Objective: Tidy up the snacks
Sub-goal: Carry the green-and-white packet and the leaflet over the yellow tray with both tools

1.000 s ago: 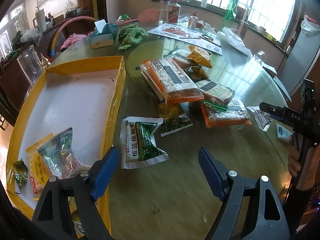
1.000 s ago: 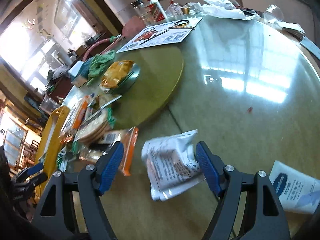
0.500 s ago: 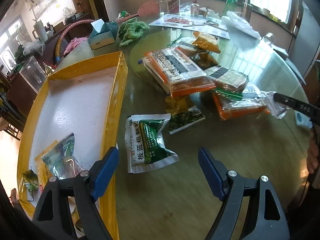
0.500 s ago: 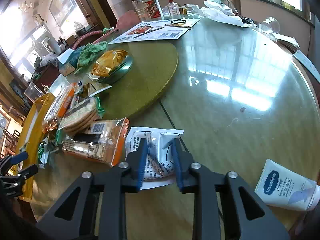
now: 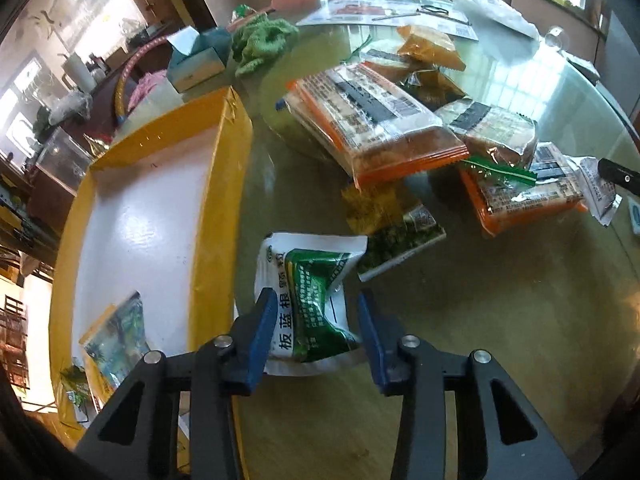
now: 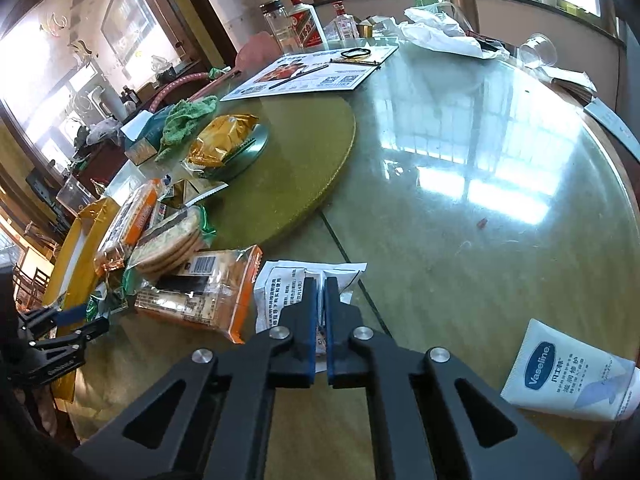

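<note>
A home dining room. A round glass-topped table [image 6: 460,168] carries a turntable [image 6: 304,152], liquor bottles [image 6: 306,24] and a tissue box [image 5: 200,58].

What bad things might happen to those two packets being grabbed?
The left gripper, just closing, crumples the green packet; it might slip or split. The right gripper pinches only the white packet's middle, so it could tear or drop. The crackers beside it might get dragged.

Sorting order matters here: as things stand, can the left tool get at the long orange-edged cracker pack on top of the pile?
Probably not yet: the left tool already straddles the green-and-white sachet. The long orange-edged cracker pack itself lies uncovered on top, so nothing else blocks it.
</note>
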Available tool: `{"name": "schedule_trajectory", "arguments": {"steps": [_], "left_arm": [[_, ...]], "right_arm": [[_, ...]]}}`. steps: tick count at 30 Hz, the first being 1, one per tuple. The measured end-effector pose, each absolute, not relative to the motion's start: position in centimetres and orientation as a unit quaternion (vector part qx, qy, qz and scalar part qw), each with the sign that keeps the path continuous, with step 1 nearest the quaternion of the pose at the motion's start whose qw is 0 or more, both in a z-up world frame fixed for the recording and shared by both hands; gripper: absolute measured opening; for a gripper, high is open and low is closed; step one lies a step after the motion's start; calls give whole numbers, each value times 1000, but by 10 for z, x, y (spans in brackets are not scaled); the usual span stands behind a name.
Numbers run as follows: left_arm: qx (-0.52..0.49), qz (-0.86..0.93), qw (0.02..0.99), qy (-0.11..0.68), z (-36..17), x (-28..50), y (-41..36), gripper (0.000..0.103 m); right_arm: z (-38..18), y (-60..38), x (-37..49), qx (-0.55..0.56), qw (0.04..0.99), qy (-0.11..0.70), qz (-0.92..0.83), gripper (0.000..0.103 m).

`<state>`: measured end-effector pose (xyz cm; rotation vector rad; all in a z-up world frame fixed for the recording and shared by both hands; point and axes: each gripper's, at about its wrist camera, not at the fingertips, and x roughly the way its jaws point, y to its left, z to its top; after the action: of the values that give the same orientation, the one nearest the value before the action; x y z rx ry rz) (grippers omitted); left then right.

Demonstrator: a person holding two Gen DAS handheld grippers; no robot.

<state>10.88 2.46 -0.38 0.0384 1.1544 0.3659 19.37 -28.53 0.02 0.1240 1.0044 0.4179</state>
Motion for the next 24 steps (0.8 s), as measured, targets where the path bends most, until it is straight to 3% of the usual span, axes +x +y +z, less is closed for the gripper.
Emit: {"name": "schedule_trajectory", "arguments": {"steps": [4, 6, 24], "left_arm": [[14, 177, 829, 530, 0, 104, 27, 18], [13, 177, 834, 523, 4, 101, 27, 14], [-58, 128, 859, 492, 30, 91, 22, 7]], "right_arm": [[0, -285, 194, 60, 854, 478, 199, 4], [1, -286, 194, 64, 853, 477, 201, 4], [17, -310, 191, 161, 854, 433, 241, 3]]}}
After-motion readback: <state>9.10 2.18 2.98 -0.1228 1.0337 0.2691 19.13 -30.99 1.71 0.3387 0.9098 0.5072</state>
